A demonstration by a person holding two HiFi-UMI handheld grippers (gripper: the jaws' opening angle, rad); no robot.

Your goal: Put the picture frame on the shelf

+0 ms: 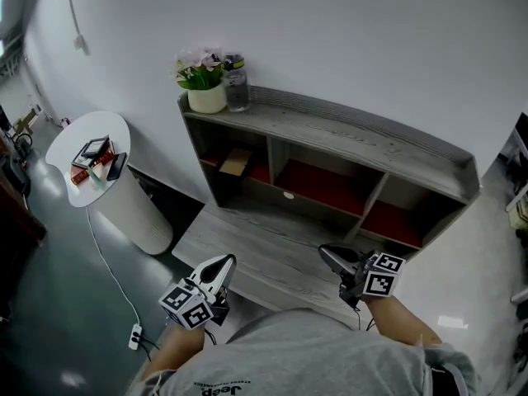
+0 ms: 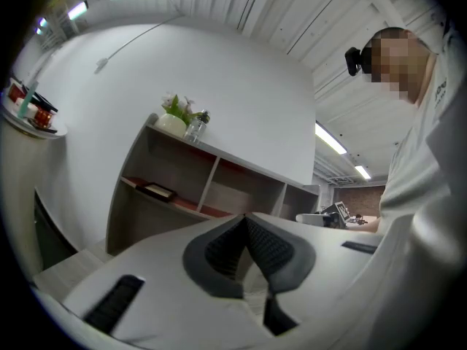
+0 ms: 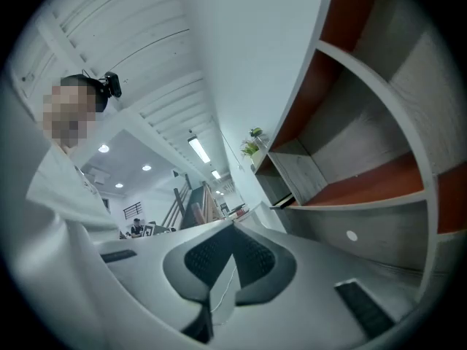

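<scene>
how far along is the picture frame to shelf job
Done, it seems: a flat picture frame lies in the left compartment of the shelf. In hand: nothing. The left tool and right tool are both shut and empty, in front of the shelf over the desk. Left: probably nothing, unless another frame is meant.

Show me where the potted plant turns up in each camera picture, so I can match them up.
Head view: potted plant at upper left, on the left end of the shelf unit's top.
Left gripper view: potted plant left of centre, on top of the shelf unit.
Right gripper view: potted plant small, near the centre, at the shelf unit's far end.
Shared landmark: the shelf unit.
</scene>
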